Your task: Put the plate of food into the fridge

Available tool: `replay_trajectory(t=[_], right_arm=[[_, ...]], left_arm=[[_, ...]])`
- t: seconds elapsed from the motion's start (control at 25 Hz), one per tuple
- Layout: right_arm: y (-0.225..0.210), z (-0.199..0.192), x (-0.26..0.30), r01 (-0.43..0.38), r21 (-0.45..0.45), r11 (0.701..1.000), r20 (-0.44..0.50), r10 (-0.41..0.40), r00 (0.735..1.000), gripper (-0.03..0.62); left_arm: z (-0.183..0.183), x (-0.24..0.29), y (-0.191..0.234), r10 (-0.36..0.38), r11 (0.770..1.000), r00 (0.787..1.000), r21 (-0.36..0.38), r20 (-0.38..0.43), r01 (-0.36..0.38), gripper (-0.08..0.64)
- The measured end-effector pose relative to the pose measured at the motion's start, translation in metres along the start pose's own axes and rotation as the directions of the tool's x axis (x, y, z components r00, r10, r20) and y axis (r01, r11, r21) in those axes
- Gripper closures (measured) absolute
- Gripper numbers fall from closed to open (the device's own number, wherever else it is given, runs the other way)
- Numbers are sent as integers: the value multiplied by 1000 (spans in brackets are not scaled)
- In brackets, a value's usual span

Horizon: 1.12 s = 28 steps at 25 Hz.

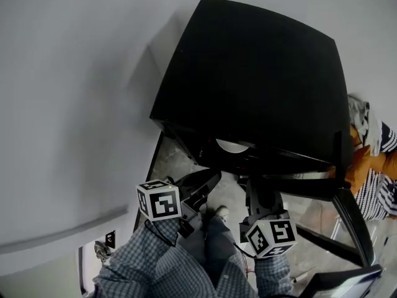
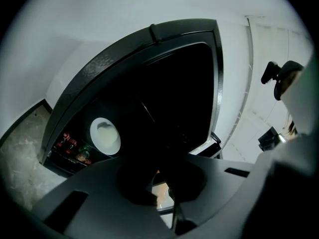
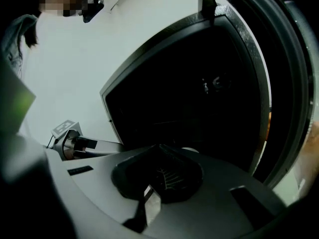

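Note:
A black mini fridge point(image 1: 248, 73) stands below me against a white wall, its door point(image 1: 352, 219) swung open on the right. A white plate point(image 1: 231, 146) of pale food rests inside on a shelf, with only its front edge showing in the head view. In the left gripper view the plate point(image 2: 105, 136) lies flat in the dark interior. My left gripper point(image 1: 213, 176) and right gripper point(image 1: 254, 185) hover just in front of the opening, both shut and holding nothing. The right gripper view shows a sliver of the plate point(image 3: 190, 150) past its shut jaws.
Bottles and cans point(image 2: 71, 147) stand on the fridge's lower shelf. The floor point(image 1: 180, 160) is mottled stone. Striped and orange cloth items point(image 1: 372, 166) lie to the right of the fridge. The left gripper point(image 3: 75, 141) shows at the left of the right gripper view.

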State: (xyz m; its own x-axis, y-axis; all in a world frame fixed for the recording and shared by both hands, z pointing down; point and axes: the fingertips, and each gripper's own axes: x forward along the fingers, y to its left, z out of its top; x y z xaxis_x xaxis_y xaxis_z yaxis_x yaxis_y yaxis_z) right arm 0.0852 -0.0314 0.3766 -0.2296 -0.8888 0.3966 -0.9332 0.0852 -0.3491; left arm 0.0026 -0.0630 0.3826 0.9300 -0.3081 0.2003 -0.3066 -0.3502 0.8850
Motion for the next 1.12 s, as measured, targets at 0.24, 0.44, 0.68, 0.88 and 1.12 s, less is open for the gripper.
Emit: replay_trajectory(t=[0.24, 0.44, 0.68, 0.88, 1.12], right_arm=[[14, 22, -18, -23, 14, 1000, 16, 22, 1000, 586], [20, 41, -34, -25, 25, 999, 53, 24, 998, 586], [29, 68, -48, -71, 31, 997, 143, 66, 988, 586], [32, 79, -55, -100, 35, 994, 178, 93, 980, 586], [34, 85, -60, -122, 9, 992, 197, 118, 973, 586]], left_arm=[[13, -22, -39, -1, 992, 1000, 124, 19, -1, 554], [13, -37, -64, -36, 980, 999, 194, 4, 34, 554], [16, -41, -81, -65, 966, 998, 251, -7, 65, 554], [22, -41, -87, -87, 965, 996, 251, 18, 79, 554], [27, -38, -100, -108, 952, 994, 291, 16, 99, 554]])
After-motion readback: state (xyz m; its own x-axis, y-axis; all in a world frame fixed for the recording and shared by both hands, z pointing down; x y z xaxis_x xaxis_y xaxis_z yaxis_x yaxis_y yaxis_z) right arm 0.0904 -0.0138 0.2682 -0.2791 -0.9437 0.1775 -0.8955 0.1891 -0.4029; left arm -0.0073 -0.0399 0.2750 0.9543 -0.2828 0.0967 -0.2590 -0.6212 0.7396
